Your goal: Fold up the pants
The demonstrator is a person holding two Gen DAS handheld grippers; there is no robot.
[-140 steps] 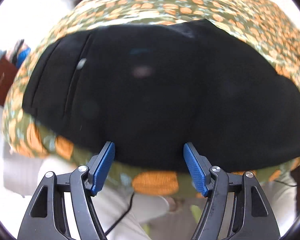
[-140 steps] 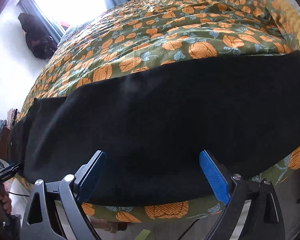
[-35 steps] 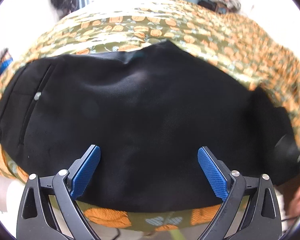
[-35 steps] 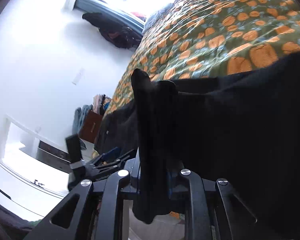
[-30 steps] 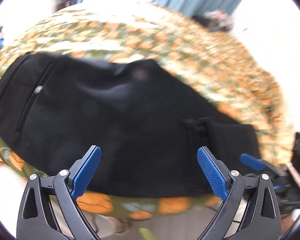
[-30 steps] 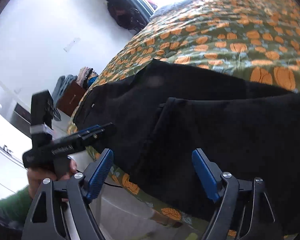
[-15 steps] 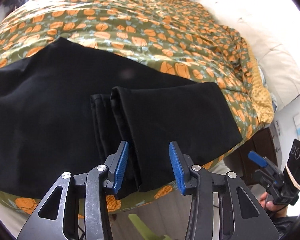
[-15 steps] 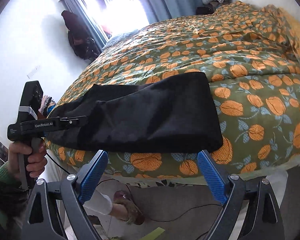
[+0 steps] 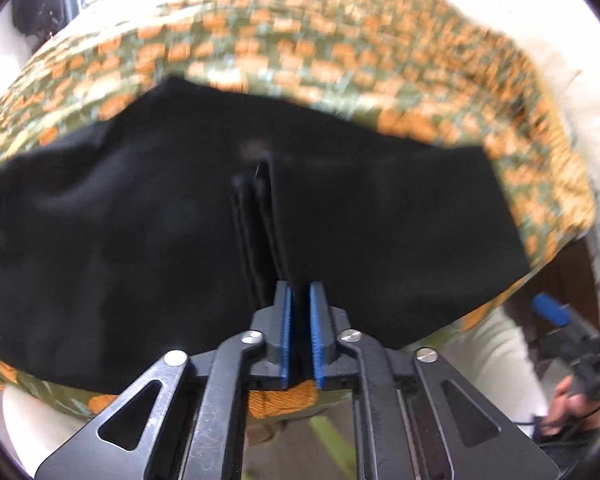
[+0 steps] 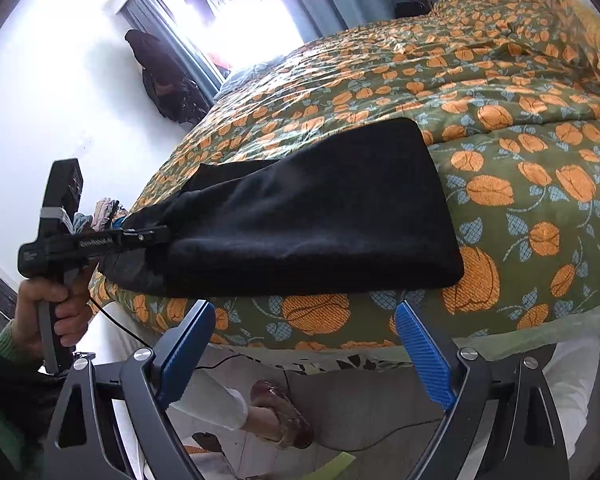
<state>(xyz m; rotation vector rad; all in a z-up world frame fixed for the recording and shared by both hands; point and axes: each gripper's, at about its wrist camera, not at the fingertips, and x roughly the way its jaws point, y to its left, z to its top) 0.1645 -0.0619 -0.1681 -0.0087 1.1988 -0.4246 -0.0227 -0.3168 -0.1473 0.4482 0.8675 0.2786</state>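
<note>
Black pants (image 9: 380, 216) lie along the near edge of a bed, with the leg ends folded back over the middle. My left gripper (image 9: 299, 300) is shut on the hem edge of the folded-over legs, at the near side of the pants. In the right wrist view the pants (image 10: 320, 208) lie as a doubled black slab, and the left gripper (image 10: 162, 236) shows at their left end, pinching the cloth. My right gripper (image 10: 304, 344) is open and empty, held off the bed below the pants' fold.
The bed has a green bedspread with orange pumpkins (image 10: 520, 128). A pillow (image 9: 580, 92) lies at the right end. A window (image 10: 236, 16) and hanging dark clothes (image 10: 164, 76) are at the far side. The person's foot (image 10: 280, 416) is on the floor below.
My right gripper let go of the leg ends after laying them over the pants and drew back off the bed. My left gripper closed on the hem of the folded legs.
</note>
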